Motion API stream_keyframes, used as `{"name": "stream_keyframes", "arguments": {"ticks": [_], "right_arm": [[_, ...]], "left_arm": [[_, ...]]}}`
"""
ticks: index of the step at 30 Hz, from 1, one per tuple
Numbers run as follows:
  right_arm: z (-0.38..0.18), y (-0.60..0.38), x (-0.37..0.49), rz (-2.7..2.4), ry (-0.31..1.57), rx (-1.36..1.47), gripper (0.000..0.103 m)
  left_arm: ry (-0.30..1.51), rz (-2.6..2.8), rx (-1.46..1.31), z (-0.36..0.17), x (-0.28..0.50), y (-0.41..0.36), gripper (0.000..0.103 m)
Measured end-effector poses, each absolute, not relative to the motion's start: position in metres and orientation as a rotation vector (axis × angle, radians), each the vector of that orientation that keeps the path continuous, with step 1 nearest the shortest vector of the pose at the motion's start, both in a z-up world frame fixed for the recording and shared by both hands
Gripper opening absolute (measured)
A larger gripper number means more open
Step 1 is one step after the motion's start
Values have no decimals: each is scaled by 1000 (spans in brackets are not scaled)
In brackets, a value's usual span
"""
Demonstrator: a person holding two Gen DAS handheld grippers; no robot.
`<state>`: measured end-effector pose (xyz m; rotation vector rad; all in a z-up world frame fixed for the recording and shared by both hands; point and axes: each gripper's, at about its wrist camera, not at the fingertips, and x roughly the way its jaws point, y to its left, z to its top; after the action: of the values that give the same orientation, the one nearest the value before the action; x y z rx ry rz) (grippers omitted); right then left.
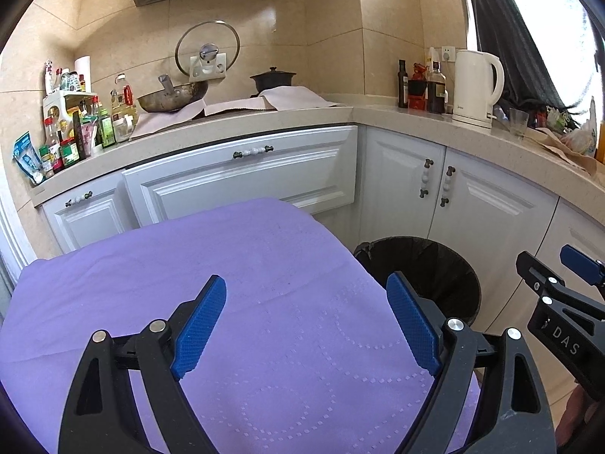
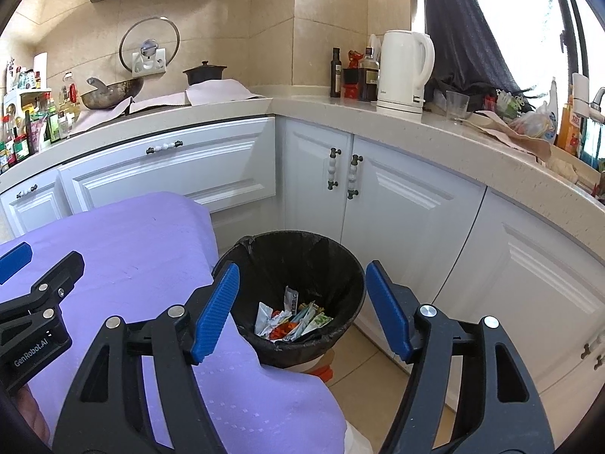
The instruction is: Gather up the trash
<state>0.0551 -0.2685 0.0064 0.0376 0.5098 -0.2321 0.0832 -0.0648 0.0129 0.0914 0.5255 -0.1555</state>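
Crumpled wrappers [image 2: 293, 319]: a heap of white, red and green packaging at the bottom of the black-lined trash bin [image 2: 332, 265], lower centre of the right wrist frame. In the left wrist frame the bin [image 1: 435, 265] shows at centre right, its contents hidden by the angle.

Right gripper [image 2: 302, 310]: jaws spread wide, blue pads parted, nothing between them and nothing touched. The bin mouth and the wrappers appear in the gap between the pads, below and beyond them (the gripper hangs above the bin). In the left wrist frame this gripper [image 1: 559, 268] enters from the right edge, only partly shown.

Left gripper [image 1: 306, 321]: jaws likewise wide apart, empty, over the purple cloth [image 1: 227, 283] that covers the table in the lower half of the frame; contact with the cloth cannot be told. The bin lies to the right of its right pad. In the right wrist frame part of this gripper [image 2: 34, 283] shows at the lower left edge, over the cloth [image 2: 132, 249].

Surroundings: bin stands on the floor just beside the cloth's edge, before white cabinet doors [image 2: 397, 204]. Countertop [image 2: 416, 121] above carries a white electric kettle [image 2: 404, 72], a clear glass [image 2: 456, 105], dark bottles [image 2: 335, 72]; upper left of frame, a wok [image 2: 109, 94], a glass lid [image 2: 149, 51] on the wall, a small black pot [image 2: 204, 72], condiment bottles [image 1: 79, 128].
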Motion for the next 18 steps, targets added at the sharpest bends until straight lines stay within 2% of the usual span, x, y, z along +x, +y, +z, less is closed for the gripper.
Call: {"name": "stream_keyframes", "arguments": {"ticks": [18], "right_arm": [[7, -268, 55, -231, 511, 36, 68]], "left_arm": [[528, -157, 92, 14, 83, -65, 84]]}}
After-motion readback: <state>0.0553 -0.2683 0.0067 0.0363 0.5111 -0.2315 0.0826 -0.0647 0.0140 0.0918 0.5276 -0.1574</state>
